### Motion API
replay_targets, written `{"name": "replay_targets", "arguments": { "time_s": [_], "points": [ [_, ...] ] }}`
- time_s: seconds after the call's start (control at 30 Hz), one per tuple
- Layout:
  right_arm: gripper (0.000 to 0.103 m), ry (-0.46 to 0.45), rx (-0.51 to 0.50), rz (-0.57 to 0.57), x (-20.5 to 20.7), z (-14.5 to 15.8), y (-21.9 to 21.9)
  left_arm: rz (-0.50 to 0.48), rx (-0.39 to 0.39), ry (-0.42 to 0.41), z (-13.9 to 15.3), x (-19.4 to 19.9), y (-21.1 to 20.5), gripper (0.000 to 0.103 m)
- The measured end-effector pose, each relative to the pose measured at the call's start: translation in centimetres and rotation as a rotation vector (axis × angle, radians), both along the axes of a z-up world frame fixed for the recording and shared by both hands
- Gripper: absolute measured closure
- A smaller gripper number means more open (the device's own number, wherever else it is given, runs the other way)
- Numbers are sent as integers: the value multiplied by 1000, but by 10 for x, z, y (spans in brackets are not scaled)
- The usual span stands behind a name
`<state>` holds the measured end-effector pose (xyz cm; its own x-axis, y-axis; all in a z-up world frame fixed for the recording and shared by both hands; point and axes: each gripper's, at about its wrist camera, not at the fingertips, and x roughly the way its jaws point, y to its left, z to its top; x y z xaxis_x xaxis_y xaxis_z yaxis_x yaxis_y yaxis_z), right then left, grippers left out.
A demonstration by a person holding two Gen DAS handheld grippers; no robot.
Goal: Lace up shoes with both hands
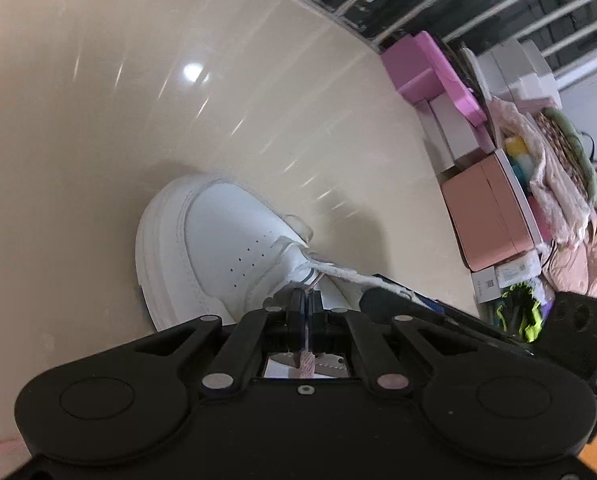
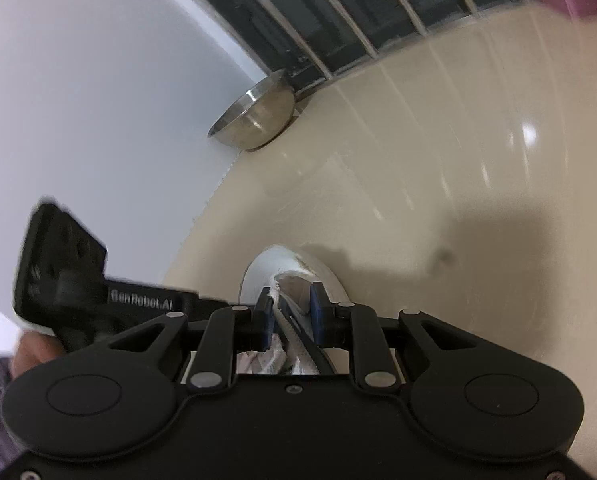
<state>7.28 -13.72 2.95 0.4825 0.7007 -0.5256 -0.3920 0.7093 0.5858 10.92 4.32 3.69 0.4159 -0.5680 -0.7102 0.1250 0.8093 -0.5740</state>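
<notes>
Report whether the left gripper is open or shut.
Shut. In the left wrist view the left gripper has its pads pressed together on the pink lace, which runs between them just behind the white shoe.

Two close wrist views, shared shoe (image 1: 202, 240)

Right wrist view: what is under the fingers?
Under the right gripper lies the white shoe, its opening and tongue, with a pale lace running between the fingers. The gripper body covers the rest of the shoe.

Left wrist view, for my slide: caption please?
Left tool shut on a pink lace above a white sneaker.
</notes>
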Motion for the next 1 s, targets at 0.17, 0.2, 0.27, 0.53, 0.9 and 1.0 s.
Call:
{"name": "replay_targets", "arguments": {
  "time_s": [0.17, 0.2, 0.27, 0.53, 0.9, 1.0],
  "points": [
    [84, -124, -137, 29, -15, 9, 18, -76, 138, -127, 11, -12, -20, 101],
    [84, -138, -148, 32, -16, 10, 19, -91, 153, -153, 13, -14, -23, 101],
    [84, -155, -160, 32, -18, 11, 20, -122, 183, -205, 16, -19, -27, 101],
    [84, 109, 245, -74, 6, -27, -32, -125, 168, -163, 9, -14, -24, 101],
    [84, -22, 99, -27, -8, -12, -17, -103, 165, -184, 10, -17, -24, 101],
    [84, -83, 35, -12, -16, -8, -10, -156, 302, -321, 16, -34, -43, 101]
  ]
}}
